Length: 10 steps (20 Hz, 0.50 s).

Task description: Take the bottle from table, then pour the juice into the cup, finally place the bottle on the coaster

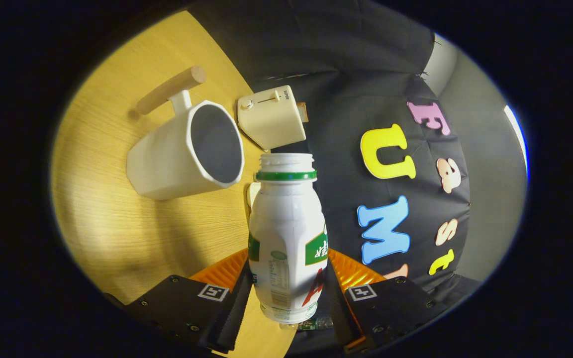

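gripper (289, 293): clamped on the white juice bottle (286, 238), a finger on each side of its lower body | bottle: centre of frame, cap off, green neck ring, mouth pointing up-frame | cup (187, 151): white mug with wooden handle, upper left on the wooden table (102, 219), just beside the bottle's mouth | toaster (271, 117): cream, top centre behind the mug

I was working in a staged booth made up like a kitchen corner, where a light wooden table (117, 223) carried a white mug (167, 164) and a small cream toaster (271, 119), with black cloth (336, 99) hung as the wall behind.
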Tool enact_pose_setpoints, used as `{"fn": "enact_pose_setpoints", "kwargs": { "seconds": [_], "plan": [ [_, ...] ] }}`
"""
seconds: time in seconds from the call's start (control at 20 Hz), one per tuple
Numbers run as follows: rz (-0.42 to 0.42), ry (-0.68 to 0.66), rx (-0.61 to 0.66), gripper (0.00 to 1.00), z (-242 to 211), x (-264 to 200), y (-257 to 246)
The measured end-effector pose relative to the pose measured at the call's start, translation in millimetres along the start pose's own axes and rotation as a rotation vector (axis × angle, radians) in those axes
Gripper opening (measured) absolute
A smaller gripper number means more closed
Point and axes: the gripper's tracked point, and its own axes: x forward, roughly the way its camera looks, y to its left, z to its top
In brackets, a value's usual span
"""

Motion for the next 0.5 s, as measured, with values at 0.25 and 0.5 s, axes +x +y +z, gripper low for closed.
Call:
{"fn": "enact_pose_setpoints", "kwargs": {
  "seconds": [0.25,0.5],
  "plan": [
    [-0.013,0.001,-0.064,0.72,1.5,0.0,-1.9],
    [-0.017,0.007,-0.126,0.72,2.1,3.5,-6.9]
  ]
}}
